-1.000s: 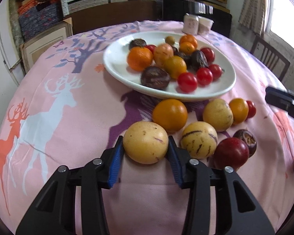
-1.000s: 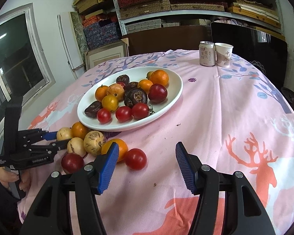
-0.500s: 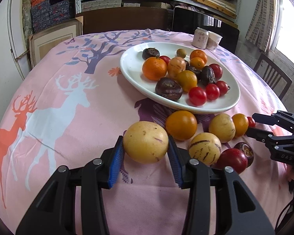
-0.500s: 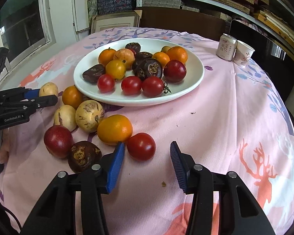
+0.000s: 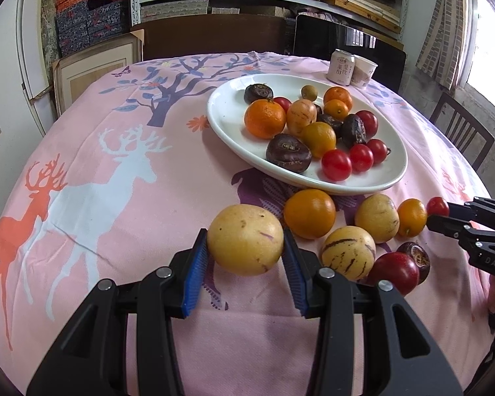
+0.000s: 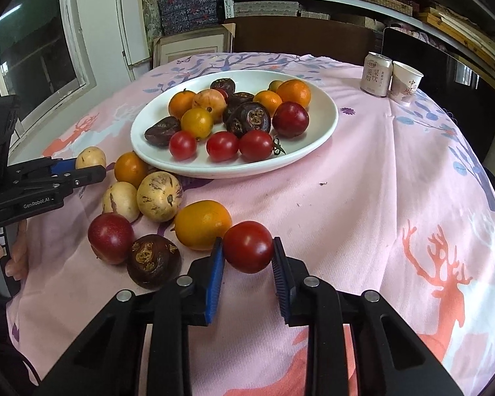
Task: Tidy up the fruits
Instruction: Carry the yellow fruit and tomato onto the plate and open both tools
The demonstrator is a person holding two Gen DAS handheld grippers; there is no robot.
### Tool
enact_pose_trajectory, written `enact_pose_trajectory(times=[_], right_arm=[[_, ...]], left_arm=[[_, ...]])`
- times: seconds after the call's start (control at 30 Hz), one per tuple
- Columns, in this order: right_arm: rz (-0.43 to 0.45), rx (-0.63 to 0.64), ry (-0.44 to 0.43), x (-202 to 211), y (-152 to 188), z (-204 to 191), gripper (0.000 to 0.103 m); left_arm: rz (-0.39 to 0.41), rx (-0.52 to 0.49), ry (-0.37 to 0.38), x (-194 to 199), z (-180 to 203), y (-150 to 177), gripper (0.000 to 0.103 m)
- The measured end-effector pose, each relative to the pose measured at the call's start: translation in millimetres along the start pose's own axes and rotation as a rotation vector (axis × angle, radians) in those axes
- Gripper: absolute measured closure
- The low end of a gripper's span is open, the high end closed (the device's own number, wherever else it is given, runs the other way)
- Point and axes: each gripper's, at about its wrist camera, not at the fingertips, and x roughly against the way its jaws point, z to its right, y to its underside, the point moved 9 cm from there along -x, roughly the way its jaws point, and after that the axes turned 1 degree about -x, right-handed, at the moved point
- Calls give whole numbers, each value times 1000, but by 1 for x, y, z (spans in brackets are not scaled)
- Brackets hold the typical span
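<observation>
On the pink deer-printed desk (image 5: 122,198), just in front of the wide white oval plate (image 5: 234,138), the left gripper (image 5: 246,257) is clenched on a pale yellow, purple-flecked round fruit (image 5: 246,239), its blue pads pressed to either flank; whether the fruit is clear of the cloth I cannot tell; the right gripper (image 6: 247,257) grasps a glossy red tomato (image 6: 248,246) at the near edge of the loose cluster, the pads touching both of its sides. Both picks look made, so the step in hand is, I judge, the carry to the plate — which already bears oranges, dark wrinkled fruits and several small tomatoes. Left on the desk beside the rim are an orange fruit (image 6: 203,224), two striped pale melons, a dark red plum-like fruit (image 6: 110,237), a brown wrinkled fruit (image 6: 153,260) and a few others. The next move calls for a lift high enough to pass the rim, then a set-down in a bare patch — the near left part of the plate looks free; round fruit may roll, so a low release seems wise; the two grippers should not cross.
</observation>
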Motion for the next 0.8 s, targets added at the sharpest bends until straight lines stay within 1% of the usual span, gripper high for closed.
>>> enact_pose_trajectory(times=[0.3, 0.57, 0.67, 0.8], right_arm=[[18, -13, -6, 14, 10, -2, 74], [45, -38, 2, 34, 22, 7, 74], [62, -44, 4, 45, 25, 12, 74], [93, -62, 3, 62, 26, 22, 74]], left_arm=[[19, 16, -27, 4, -6, -1, 60], [37, 29, -57, 10, -11, -2, 60], [62, 21, -63, 20, -9, -3, 60], [98, 22, -46, 39, -4, 0, 60]])
